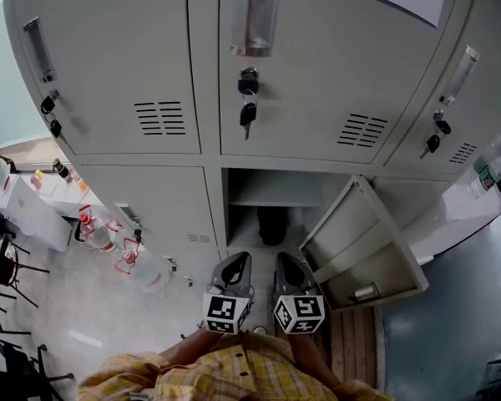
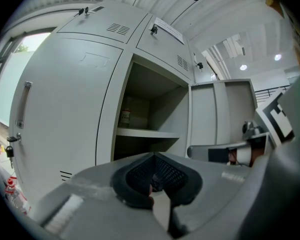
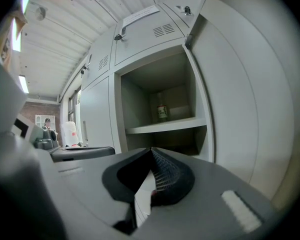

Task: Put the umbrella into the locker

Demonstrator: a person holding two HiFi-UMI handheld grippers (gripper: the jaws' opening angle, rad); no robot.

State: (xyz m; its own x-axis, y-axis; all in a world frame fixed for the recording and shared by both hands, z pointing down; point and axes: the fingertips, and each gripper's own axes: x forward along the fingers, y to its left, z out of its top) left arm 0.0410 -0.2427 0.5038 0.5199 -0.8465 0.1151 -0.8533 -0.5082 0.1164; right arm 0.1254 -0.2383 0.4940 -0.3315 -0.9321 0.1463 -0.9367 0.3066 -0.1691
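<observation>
Two pairs of fingers (image 2: 135, 176) pressed together, empty: my left gripper (image 1: 237, 261) and right gripper (image 1: 284, 261) face the open locker (image 1: 275, 192), umbrella (image 1: 272, 224) inside.

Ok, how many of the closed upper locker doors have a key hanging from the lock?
3: the left door's key, the middle door's key and the right door's key. More doors may lie outside the frame.

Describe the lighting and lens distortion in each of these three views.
Head view: fisheye bows the locker doors, and the open compartment sits in deep shadow. Left gripper view: black vignette corners, ceiling lights glaring, the left claw soft up close. Right gripper view: same bowing, a bright ceiling strip glaring at left.
</observation>
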